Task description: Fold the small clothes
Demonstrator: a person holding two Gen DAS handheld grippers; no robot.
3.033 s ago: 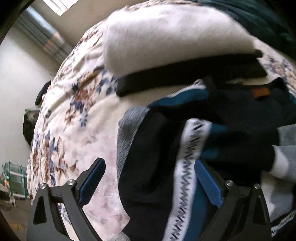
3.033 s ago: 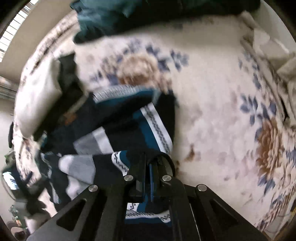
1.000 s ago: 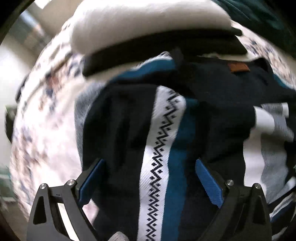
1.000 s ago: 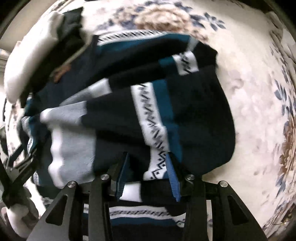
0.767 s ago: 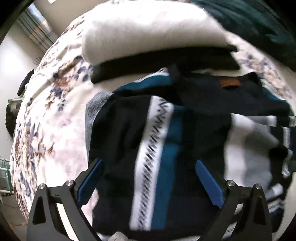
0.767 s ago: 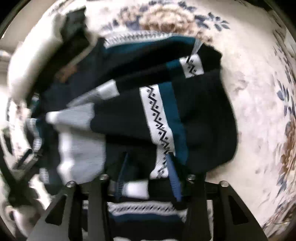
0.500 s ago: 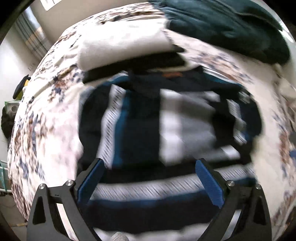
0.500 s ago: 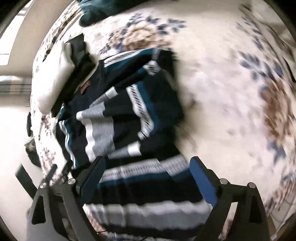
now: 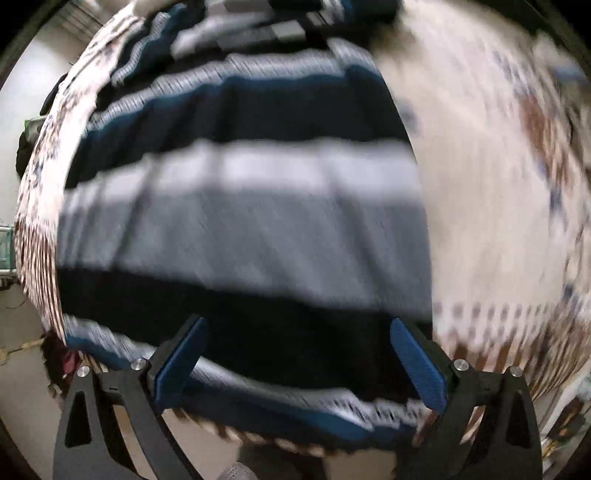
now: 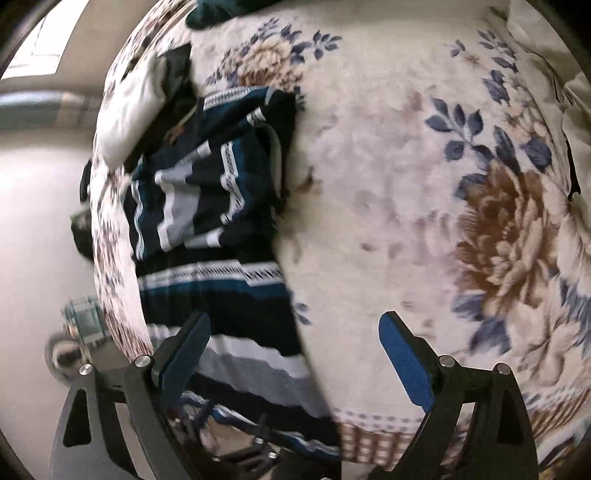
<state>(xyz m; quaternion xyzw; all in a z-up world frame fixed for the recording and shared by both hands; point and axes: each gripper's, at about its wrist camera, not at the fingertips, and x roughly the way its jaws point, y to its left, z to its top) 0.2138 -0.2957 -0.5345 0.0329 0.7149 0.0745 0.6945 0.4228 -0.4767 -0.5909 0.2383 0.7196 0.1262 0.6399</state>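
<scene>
A navy, teal, white and grey striped knit sweater (image 9: 236, 206) lies flat on the floral bedspread (image 9: 498, 184), its sleeves folded in over the body; it also shows in the right wrist view (image 10: 210, 221). My left gripper (image 9: 299, 365) is open and empty, hovering over the sweater's lower part near the hem. My right gripper (image 10: 295, 358) is open and empty above the sweater's right edge at the near side of the bed. The left wrist view is blurred by motion.
A folded white and black pile (image 10: 129, 107) lies beyond the sweater's collar. Dark green fabric (image 10: 207, 14) sits at the far end. The floral bedspread (image 10: 443, 184) stretches to the right. The bed's near edge and the floor (image 10: 37, 221) are at left and below.
My right gripper let go of the sleeve and opened wide. Both grippers pulled back from the folded sleeves toward the sweater's hem at the near edge of the bed.
</scene>
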